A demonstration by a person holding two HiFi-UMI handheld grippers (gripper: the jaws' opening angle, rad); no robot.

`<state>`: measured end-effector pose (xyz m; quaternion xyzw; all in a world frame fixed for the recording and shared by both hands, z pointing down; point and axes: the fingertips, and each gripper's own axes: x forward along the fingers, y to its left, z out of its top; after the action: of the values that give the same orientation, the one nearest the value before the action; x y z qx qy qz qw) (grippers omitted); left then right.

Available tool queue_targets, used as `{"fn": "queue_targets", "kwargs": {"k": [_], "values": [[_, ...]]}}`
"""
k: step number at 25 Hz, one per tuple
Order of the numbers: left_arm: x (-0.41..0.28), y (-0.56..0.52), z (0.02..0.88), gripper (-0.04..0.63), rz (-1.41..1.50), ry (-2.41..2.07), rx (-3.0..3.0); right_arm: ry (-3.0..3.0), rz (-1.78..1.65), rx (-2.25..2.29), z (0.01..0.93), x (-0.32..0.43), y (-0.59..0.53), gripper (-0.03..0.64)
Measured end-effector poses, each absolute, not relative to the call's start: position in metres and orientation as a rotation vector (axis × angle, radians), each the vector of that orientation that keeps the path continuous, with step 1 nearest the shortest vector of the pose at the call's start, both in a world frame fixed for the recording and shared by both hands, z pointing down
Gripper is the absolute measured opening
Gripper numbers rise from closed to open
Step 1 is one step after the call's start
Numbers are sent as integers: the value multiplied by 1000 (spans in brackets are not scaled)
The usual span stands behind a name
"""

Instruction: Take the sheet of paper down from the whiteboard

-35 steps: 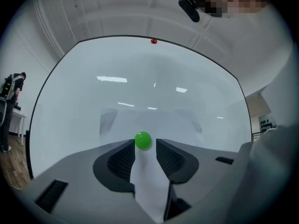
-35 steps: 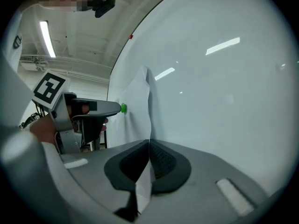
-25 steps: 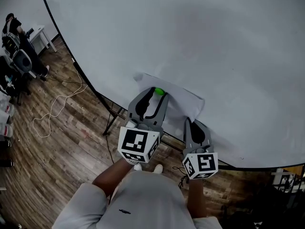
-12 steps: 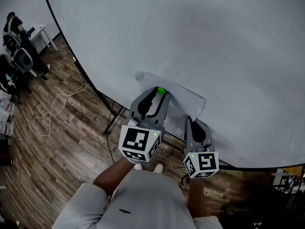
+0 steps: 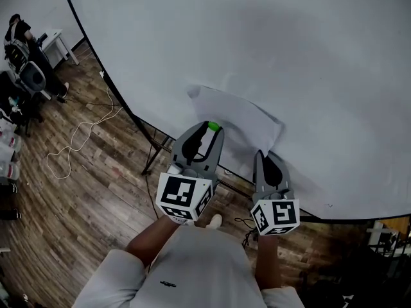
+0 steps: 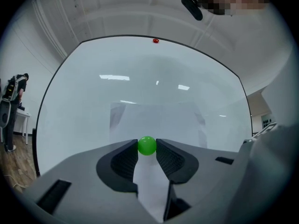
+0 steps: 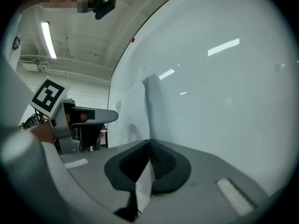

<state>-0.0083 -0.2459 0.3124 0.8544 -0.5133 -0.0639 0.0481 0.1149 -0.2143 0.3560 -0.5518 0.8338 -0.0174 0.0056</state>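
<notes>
A white sheet of paper [image 5: 247, 117] hangs on the big whiteboard [image 5: 289, 43], low and in front of me. A small green ball magnet [image 5: 214, 126] sits between the tips of my left gripper [image 5: 214, 129]. Its jaws have just been closing, and their pads now press on the ball. The left gripper view shows the magnet [image 6: 147, 145] before the paper [image 6: 159, 118]; whether it touches the sheet I cannot tell. My right gripper [image 5: 265, 154] is shut on the paper's lower right edge, and the sheet [image 7: 135, 111] runs out from between its pads [image 7: 159, 160].
The whiteboard stands on dark legs [image 5: 153, 156] over a wooden floor [image 5: 83, 191]. A white cable [image 5: 74, 143] lies on the floor at the left. A person [image 5: 19, 34] sits by a desk at the far left. A red magnet [image 6: 155, 41] sits at the board's top edge.
My left gripper's jaws closed in on the green magnet, then drew back a little from the board with it. The right gripper kept its grip on the paper and stayed put.
</notes>
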Motion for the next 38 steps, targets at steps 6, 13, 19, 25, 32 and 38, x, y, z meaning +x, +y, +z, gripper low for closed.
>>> {"fn": "queue_targets", "kwargs": {"k": [6, 13, 19, 25, 32, 38], "values": [[-35, -223, 329, 127, -175, -1579, 2558, 2604, -59, -1724, 354, 106, -194, 9], [-54, -191, 340, 127, -171, -1584, 2531, 2564, -59, -1753, 351, 110, -161, 9], [-74, -173, 346, 127, -163, -1575, 2533, 2503, -67, -1794, 350, 111, -140, 9], [-89, -154, 354, 127, -136, -1560, 2544, 2489, -76, -1813, 361, 110, -113, 9], [-97, -145, 365, 127, -128, -1535, 2529, 2495, -79, -1826, 370, 105, -98, 9], [-92, -142, 357, 127, -147, -1519, 2560, 2456, -34, -1844, 359, 109, -99, 9]]}}
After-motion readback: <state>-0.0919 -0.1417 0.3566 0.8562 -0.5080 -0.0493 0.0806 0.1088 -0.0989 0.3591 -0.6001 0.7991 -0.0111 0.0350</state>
